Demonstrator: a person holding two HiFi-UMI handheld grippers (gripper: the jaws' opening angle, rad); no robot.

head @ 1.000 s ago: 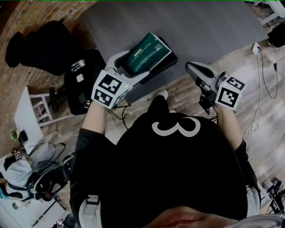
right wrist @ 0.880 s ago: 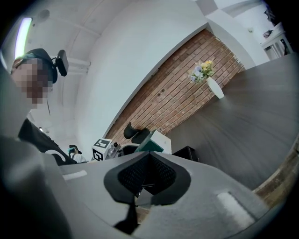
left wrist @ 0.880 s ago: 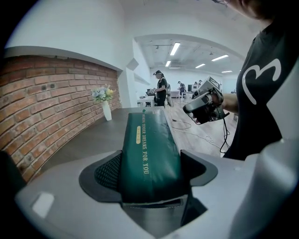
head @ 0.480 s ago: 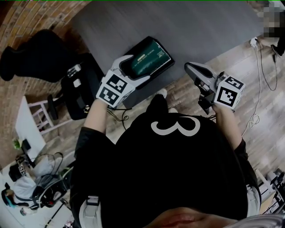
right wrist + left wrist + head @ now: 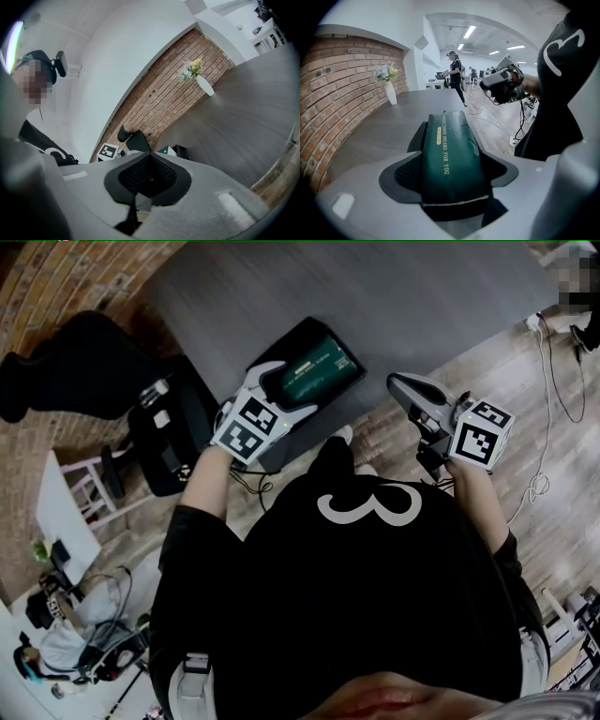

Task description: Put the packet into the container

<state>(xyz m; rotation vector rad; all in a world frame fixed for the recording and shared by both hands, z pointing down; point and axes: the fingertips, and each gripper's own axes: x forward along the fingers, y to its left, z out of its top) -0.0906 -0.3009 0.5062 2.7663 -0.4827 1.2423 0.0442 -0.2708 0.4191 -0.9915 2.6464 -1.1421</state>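
Observation:
A dark green packet [image 5: 321,371] with gold print [image 5: 446,159] is clamped between the wide jaws of my left gripper [image 5: 292,392]. It lies lengthwise over the black container [image 5: 302,336], which stands at the near edge of the grey table [image 5: 403,296]. The container's black walls [image 5: 417,137] show on both sides of the packet; whether the packet touches its bottom I cannot tell. My right gripper [image 5: 401,384] is held off the table's edge to the right, jaws shut and empty. The left gripper view shows it too, as the right gripper [image 5: 502,80] in a hand.
A white vase with flowers [image 5: 390,90] stands far back on the table by the brick wall [image 5: 333,93]. A black chair [image 5: 89,357] is left of the table. Cables [image 5: 544,427] lie on the wooden floor. A person [image 5: 454,75] stands far off.
My left gripper has sunk with the packet, from tilted above the container to lower over its opening. The right gripper has hardly moved.

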